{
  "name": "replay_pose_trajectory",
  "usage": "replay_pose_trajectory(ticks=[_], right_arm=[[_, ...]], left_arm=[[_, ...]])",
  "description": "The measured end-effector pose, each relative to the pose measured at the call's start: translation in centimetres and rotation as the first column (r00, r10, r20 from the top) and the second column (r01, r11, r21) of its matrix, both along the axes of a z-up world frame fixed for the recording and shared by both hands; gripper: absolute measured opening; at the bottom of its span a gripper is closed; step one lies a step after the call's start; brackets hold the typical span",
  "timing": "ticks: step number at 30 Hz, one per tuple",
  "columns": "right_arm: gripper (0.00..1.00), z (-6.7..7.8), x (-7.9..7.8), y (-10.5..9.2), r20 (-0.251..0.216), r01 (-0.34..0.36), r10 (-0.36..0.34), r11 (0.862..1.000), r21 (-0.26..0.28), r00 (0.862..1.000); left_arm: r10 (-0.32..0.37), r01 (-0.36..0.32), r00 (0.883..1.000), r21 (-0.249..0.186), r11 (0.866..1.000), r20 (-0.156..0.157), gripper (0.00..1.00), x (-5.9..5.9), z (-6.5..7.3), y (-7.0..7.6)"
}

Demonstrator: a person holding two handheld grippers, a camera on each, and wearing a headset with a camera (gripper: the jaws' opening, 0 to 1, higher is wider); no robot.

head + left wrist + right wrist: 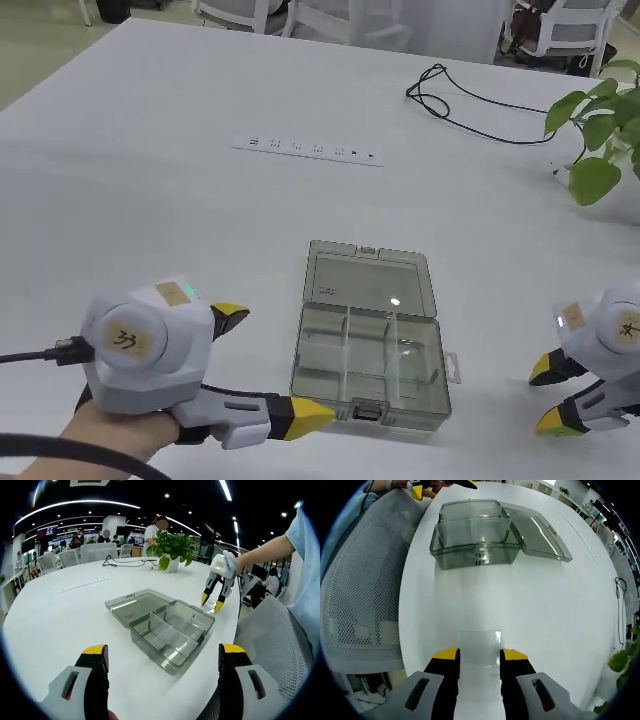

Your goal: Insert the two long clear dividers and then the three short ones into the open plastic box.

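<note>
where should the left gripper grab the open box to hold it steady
By the thin upright left wall of the box, coming from the left gripper's side, one jaw outside, one inside. The lid lies flat behind and dividers stand mid-box, so that rim looks freest.

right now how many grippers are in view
2. The left gripper is left of the box, open; the right gripper is on its right, gripping a clear divider.

Box (325, 392) glossy smoky plastic (divider (480, 647) clear); table (180, 200) matt.
</note>
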State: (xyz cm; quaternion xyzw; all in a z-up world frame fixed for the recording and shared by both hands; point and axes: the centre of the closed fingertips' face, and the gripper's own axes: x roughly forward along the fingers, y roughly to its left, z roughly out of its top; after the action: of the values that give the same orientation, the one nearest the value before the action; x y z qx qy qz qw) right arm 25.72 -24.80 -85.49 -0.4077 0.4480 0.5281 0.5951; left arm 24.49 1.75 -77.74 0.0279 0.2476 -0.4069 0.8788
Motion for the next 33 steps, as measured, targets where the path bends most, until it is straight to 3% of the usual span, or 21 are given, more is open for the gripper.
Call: replay_pose_trajectory(ticks=[12, 18, 23, 29, 33], right_arm=[[0.32, 2.2, 1.1, 1.6, 0.090, 0.039, -0.044, 0.998, 0.058, 0.995], [0.32, 4.1, 1.7, 3.2, 0.150, 0.032, -0.048, 0.994, 0.106, 0.988], [0.32, 5.9, 1.6, 5.8, 0.205, -0.028, -0.002, 0.990, 0.141, 0.979], [0.32, 7.4, 1.6, 8.7, 0.254, -0.096, 0.052, 0.982, 0.162, 0.966], [0.32, 8.4, 1.7, 10.7, 0.287, -0.130, 0.075, 0.975, 0.180, 0.955]], left_arm=[[0.016, -0.017, 0.999, -0.049, 0.999, -0.035, 0.92, 0.1, 0.0, -0.1], [0.036, -0.043, 0.997, -0.115, 0.992, -0.067, 0.89, 0.4, 0.7, -0.5], [0.042, -0.056, 0.995, -0.171, 0.984, -0.086, 0.86, 0.9, 1.7, -1.4], [0.011, -0.034, 0.993, -0.199, 0.979, -0.119, 0.76, 1.0, 2.3, -3.3], [-0.010, -0.027, 0.986, -0.212, 0.977, -0.169, 0.69, 1.0, 2.1, -4.5]])
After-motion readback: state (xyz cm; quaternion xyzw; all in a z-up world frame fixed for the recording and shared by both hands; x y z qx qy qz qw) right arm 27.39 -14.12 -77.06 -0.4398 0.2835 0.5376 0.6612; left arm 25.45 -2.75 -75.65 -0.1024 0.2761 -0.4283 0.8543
